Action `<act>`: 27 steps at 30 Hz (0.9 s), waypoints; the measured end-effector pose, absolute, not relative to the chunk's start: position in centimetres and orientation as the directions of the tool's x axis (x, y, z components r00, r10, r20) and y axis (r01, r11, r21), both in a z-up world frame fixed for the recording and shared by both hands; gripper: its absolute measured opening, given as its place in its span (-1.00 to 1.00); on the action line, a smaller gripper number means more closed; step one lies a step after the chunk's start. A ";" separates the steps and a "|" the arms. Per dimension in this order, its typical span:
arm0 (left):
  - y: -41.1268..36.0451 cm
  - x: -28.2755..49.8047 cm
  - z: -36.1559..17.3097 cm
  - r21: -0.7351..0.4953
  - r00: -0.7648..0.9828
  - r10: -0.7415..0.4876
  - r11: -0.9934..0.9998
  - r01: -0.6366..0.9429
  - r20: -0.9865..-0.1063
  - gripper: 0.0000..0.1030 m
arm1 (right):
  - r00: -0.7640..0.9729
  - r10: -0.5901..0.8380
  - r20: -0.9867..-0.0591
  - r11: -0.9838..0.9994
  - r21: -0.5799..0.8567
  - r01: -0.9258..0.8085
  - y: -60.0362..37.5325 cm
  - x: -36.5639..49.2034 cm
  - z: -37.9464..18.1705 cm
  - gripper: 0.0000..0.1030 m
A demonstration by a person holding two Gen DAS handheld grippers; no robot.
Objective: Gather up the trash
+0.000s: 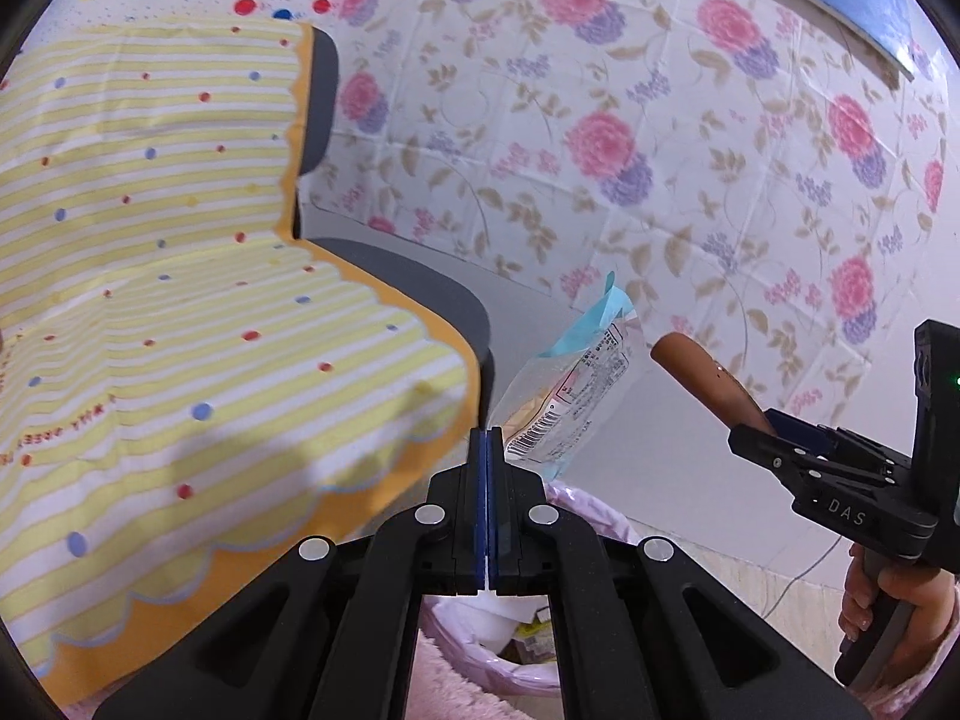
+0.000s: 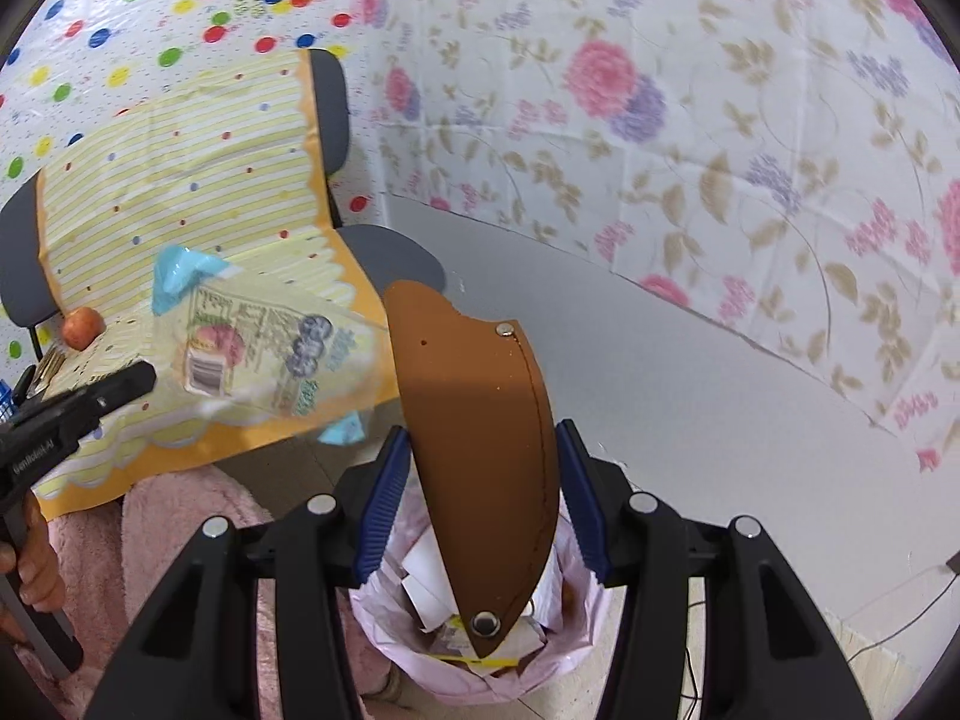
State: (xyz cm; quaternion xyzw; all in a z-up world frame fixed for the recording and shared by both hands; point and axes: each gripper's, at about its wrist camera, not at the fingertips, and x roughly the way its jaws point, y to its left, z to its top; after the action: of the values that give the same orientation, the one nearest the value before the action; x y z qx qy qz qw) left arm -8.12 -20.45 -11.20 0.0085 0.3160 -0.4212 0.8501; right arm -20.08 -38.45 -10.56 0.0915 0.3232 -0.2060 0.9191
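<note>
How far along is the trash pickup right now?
Done: the pink-lined bin already holds paper and wrappers. In hand: the left gripper is shut on a clear wrapper, and the right gripper has a brown sheath between its pads above the bin; neither is dropped yet. Left: an apple and other small items sit on the striped cloth, though whether they count as trash is unclear.

"DAS" is printed in pale letters on the body of the right gripper [image 1: 774,447]. "GenRobot.AI" runs along the left gripper [image 2: 141,381]. The wrapper [image 1: 570,402] pinched at the left gripper's tips carries a barcode and fine print too small to read.
</note>
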 end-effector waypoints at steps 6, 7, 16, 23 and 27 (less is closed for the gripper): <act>-23.9 -7.9 -13.2 -0.239 0.406 -0.702 0.628 0.741 -0.586 -1.00 | 0.696 -0.313 -0.646 0.881 0.076 0.467 -40.2 -20.6 -12.0 -0.04; -24.4 -7.8 -13.5 -0.236 0.400 -0.698 0.627 0.742 -0.594 -0.98 | 0.695 -0.308 -0.649 0.879 0.085 0.469 -40.5 -20.5 -12.3 -0.03; -25.3 -7.2 -14.7 -0.234 0.386 -0.665 0.647 0.725 -0.640 0.03 | 0.679 -0.282 -0.677 0.864 0.129 0.487 -42.2 -20.3 -14.3 0.39; -23.7 -7.6 -13.6 -0.163 0.438 -0.596 0.697 0.698 -0.673 0.55 | 0.691 -0.263 -0.673 0.864 0.154 0.479 -42.4 -20.6 -13.1 0.79; -22.6 -7.7 -12.4 -0.146 0.453 -0.570 0.717 0.682 -0.685 0.73 | 0.699 -0.256 -0.668 0.875 0.146 0.461 -41.4 -20.6 -11.9 0.88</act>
State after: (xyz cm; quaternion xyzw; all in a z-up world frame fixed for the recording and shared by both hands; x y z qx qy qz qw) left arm -7.73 -22.56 -12.43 0.0749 0.3711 -0.3687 0.8490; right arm -20.56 -41.38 -11.85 0.1532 0.3341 -0.1974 0.9088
